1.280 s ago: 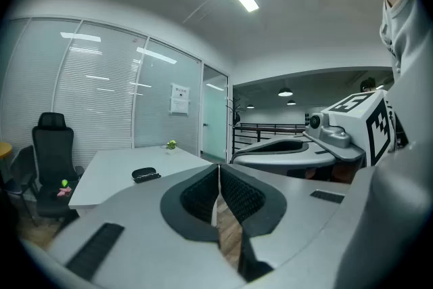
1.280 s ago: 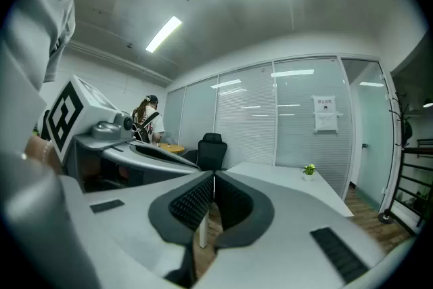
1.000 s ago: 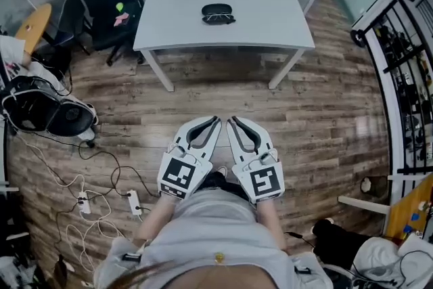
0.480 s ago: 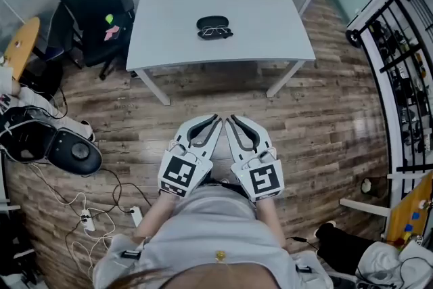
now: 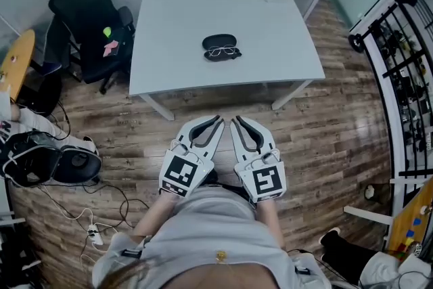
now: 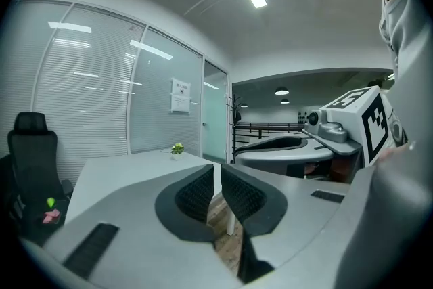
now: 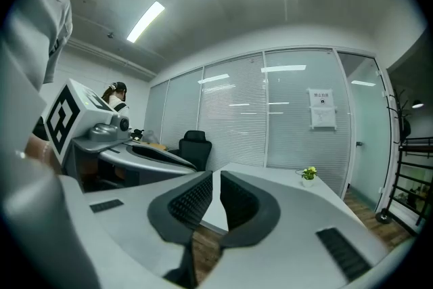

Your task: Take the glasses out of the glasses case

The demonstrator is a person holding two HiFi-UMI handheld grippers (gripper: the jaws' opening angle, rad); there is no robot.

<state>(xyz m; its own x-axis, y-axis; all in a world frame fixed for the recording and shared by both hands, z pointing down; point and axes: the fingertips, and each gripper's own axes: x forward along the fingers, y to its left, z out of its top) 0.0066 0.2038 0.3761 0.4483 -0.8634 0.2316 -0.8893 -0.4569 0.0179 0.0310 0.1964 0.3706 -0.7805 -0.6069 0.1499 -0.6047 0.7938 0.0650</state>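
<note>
The table [image 5: 176, 24] has drawn nearer in my view. On it, glasses [image 5: 222, 51] lie against their black case [image 5: 218, 41]. My left gripper [image 5: 216, 122] and right gripper [image 5: 236, 122], well short, are pressed together, empty.

The left tongs [image 5: 216, 120] and the right tongs [image 5: 235, 121] are built of pale grey moulded shells, and dark ribbed pads [image 6: 196, 194] are set into their inner faces. At the end of each pair nearer the grey top [image 5: 210, 227], a white cube printed with black square markers is mounted: the left cube [image 5: 179, 174] and the right cube [image 5: 266, 181]. A small gold-coloured stud [image 5: 220, 256] is seen low on the grey top.
</note>
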